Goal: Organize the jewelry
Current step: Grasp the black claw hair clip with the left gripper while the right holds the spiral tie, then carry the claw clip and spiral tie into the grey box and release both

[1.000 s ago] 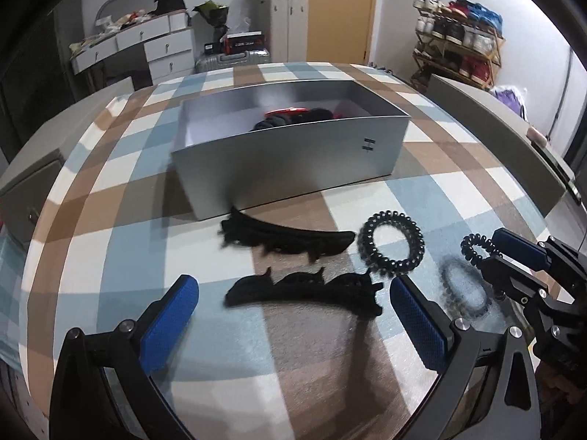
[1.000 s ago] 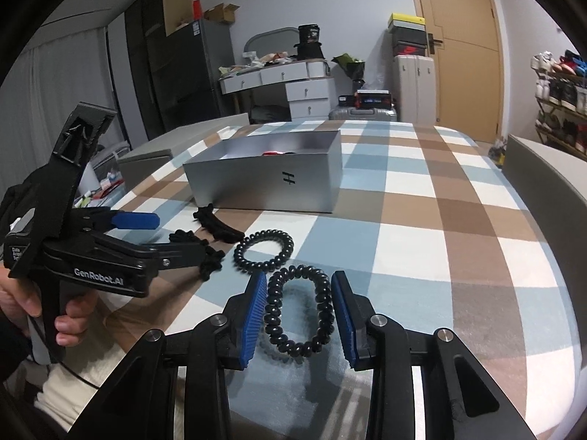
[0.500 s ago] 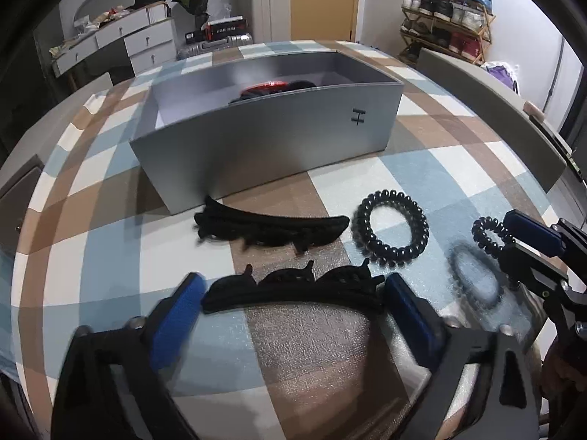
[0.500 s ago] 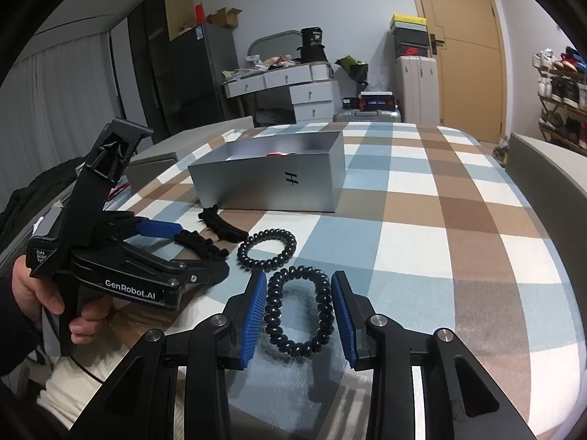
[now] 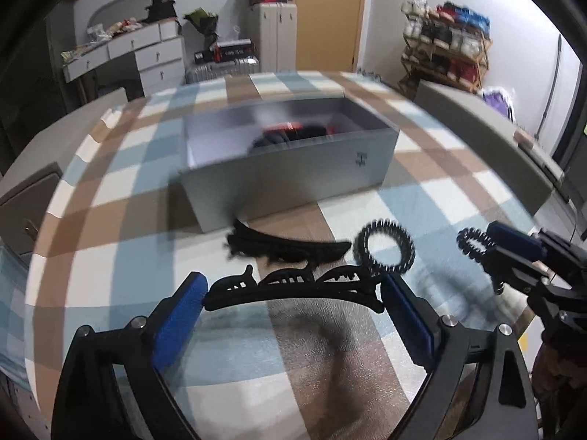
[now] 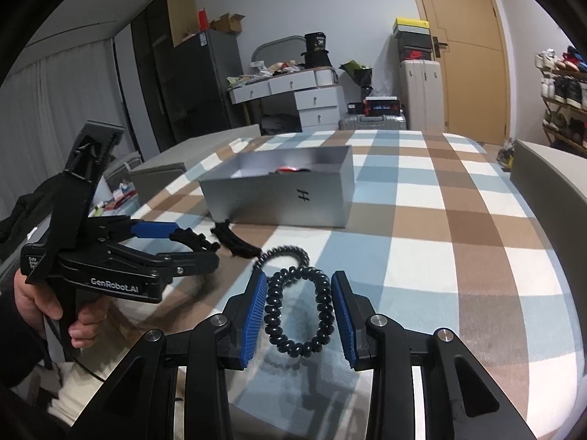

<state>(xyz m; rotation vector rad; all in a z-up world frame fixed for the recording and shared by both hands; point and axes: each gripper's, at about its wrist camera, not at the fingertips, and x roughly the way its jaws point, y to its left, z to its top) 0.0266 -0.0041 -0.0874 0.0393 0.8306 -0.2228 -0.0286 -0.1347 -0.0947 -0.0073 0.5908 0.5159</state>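
My left gripper (image 5: pixel 293 293) is shut end to end on a long black hair clip (image 5: pixel 293 282), held just above the checked cover. A second black clip (image 5: pixel 286 249) and a black spiral hair tie (image 5: pixel 385 247) lie beyond it, in front of the grey box (image 5: pixel 293 183). The box holds red and black items. My right gripper (image 6: pixel 299 293) is shut on another black spiral hair tie (image 6: pixel 301 308), lifted over its shadow. In the right wrist view the left gripper (image 6: pixel 198 247) is at the left, and the loose tie (image 6: pixel 282 256) and the box (image 6: pixel 279 198) are ahead.
The checked blue, brown and white cover (image 6: pixel 422 256) spans a bed with grey padded sides (image 5: pixel 488 128). A hand (image 6: pixel 36 300) grips the left tool's handle. A white dresser, suitcases and a shoe rack stand beyond the bed.
The left jaws narrowed onto the near black clip and raised it off the cover. The right gripper kept its spiral tie and stayed in place.
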